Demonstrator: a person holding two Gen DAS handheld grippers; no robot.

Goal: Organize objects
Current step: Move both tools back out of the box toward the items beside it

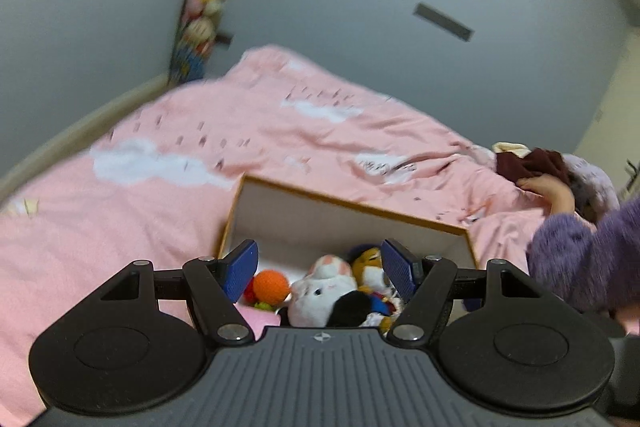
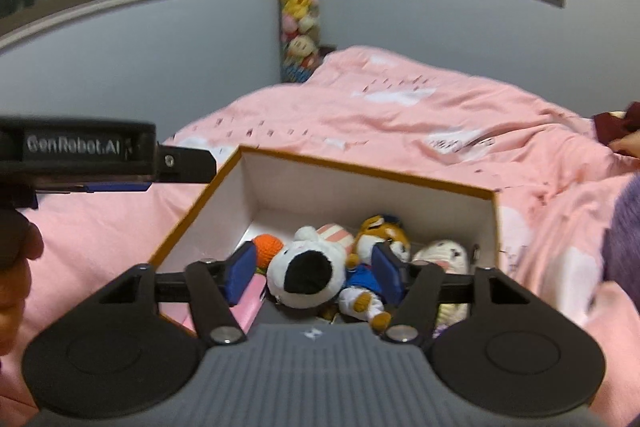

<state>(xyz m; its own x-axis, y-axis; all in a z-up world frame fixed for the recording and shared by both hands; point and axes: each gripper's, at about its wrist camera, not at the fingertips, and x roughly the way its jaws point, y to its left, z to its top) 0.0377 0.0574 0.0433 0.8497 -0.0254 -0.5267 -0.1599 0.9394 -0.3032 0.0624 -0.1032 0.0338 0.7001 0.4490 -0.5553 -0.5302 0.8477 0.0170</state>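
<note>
1. The box (image 2: 360,187) sits open on the pink duvet (image 2: 400,115), orange rim up, white inside. It holds the toys: a white plush with a black patch (image 2: 308,273), an orange ball (image 2: 266,247) at its 10 o'clock, a tiger doll (image 2: 384,239) at its 2 o'clock, and a pale plush (image 2: 444,255) at 3 o'clock against the box wall.
2. The right gripper (image 2: 314,271) hangs above the box with its jaws apart; the white plush shows between them, but no pad presses on it. Judged step: a toy has gone into the box and the hand is free.
3. The left gripper (image 1: 320,269) also stands wide apart over the box and holds nothing.
4. Next move, as a judgement: find a loose item outside the box, bring open jaws down around it, close, then carry it over the rim.
5. Only the left view shows a bare hand (image 1: 548,189) at 3 o'clock from the box, resting on dark red cloth (image 1: 528,163), with a purple sleeve (image 1: 580,251) nearer.
6. Only the right view shows the pale plush and the left gripper's side, at 9 o'clock.
</note>
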